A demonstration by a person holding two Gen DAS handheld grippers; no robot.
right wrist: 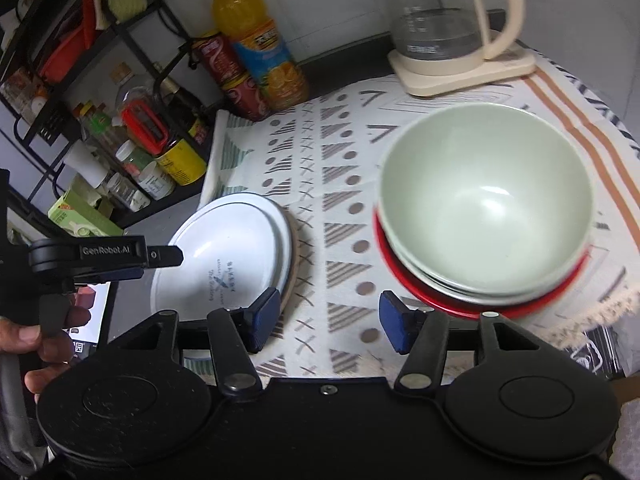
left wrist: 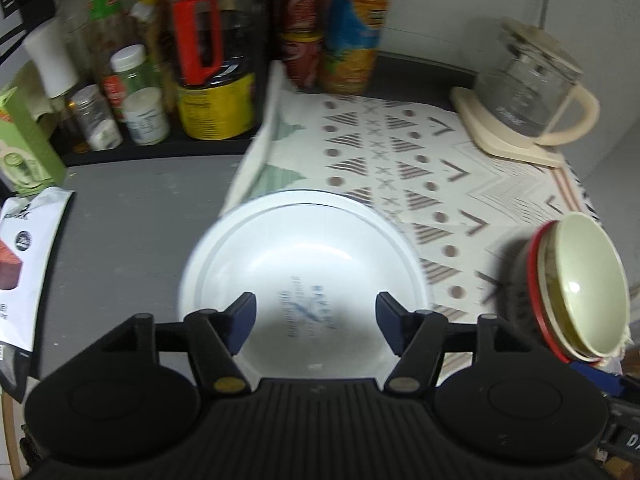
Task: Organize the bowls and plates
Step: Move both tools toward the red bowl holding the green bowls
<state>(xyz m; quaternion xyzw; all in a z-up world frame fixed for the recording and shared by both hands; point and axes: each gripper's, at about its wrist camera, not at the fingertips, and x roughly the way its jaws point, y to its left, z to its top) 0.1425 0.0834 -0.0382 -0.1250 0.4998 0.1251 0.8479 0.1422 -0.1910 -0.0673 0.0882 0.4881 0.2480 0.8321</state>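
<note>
A white plate tops a short stack at the left edge of the patterned cloth, and well apart to its right green bowls sit nested on a red dish. The left gripper hangs over the plate and the right gripper over bare cloth between the piles, both with jaws spread and empty. The bowls stand near the cloth's fringed edge, so a careless nudge could tip them.

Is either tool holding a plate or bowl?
No. The left tool and right tool are both open and empty, above the white plate and cloth.
</note>
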